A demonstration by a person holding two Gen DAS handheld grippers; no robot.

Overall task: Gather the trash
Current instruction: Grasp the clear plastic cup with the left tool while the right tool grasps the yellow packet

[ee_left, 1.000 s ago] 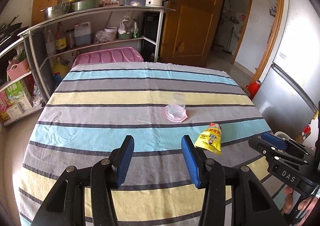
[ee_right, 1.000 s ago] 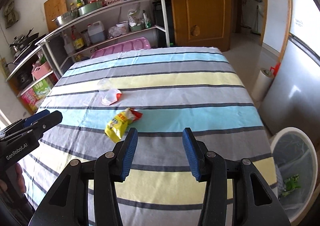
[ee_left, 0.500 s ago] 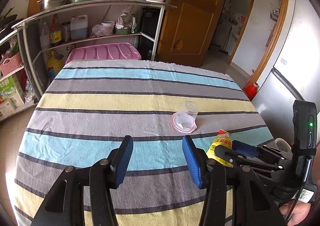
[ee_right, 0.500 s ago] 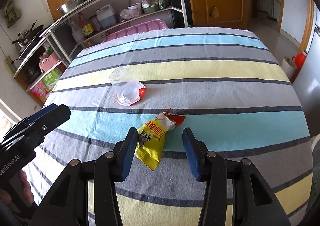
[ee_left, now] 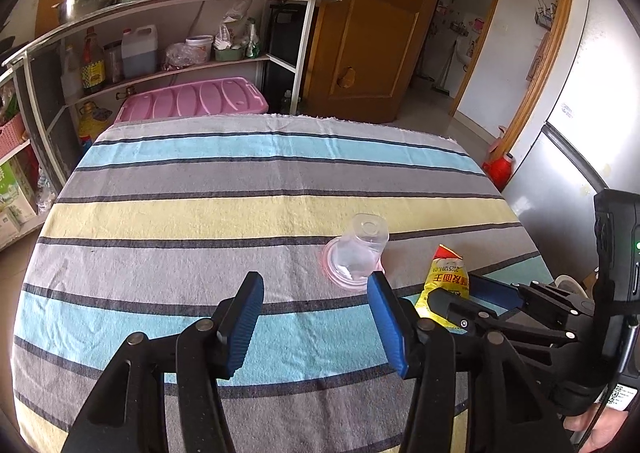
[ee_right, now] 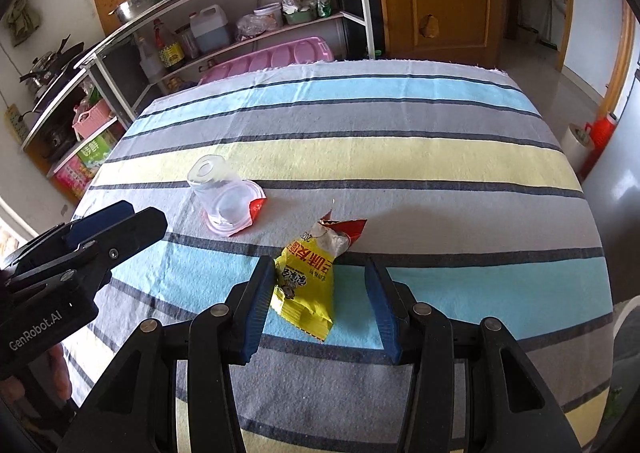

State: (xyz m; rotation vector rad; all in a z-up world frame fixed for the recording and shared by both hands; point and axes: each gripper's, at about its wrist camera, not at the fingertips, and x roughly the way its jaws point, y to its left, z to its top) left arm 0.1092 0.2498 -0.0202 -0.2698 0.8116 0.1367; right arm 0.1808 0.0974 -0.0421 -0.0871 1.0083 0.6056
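On the striped tablecloth (ee_right: 400, 157) two pieces of trash wait, and the step in hand looks like the approach to a first pick-up — nothing is gripped yet.

Furthest left, the left gripper (ee_left: 316, 317) hangs over the cloth with its jaws opening and only bare fabric between the blue pads. Its target, a clear plastic cup (ee_left: 362, 249) lying on a pink lid, sits just ahead of the gripper and off toward its right finger, the lid's edge almost at that fingertip. To take it, this gripper would need to shift right and forward so the cup comes between the pads, then close gently; thin clear plastic is likely to buckle or skid under a hard squeeze.

Further right, the right gripper (ee_right: 318, 309) has its jaws parted and straddles a yellow snack wrapper (ee_right: 306, 285). The wrapper lies flat on the cloth between the fingers, closer to the left pad, which seems to brush its edge — I cannot tell whether it truly touches — while the right pad stands clear of it. The torn red top of the wrapper points away, beyond the fingertips. My judgement is that this side is nearly ready: a little lower, a small nudge left to centre the packet, then close.
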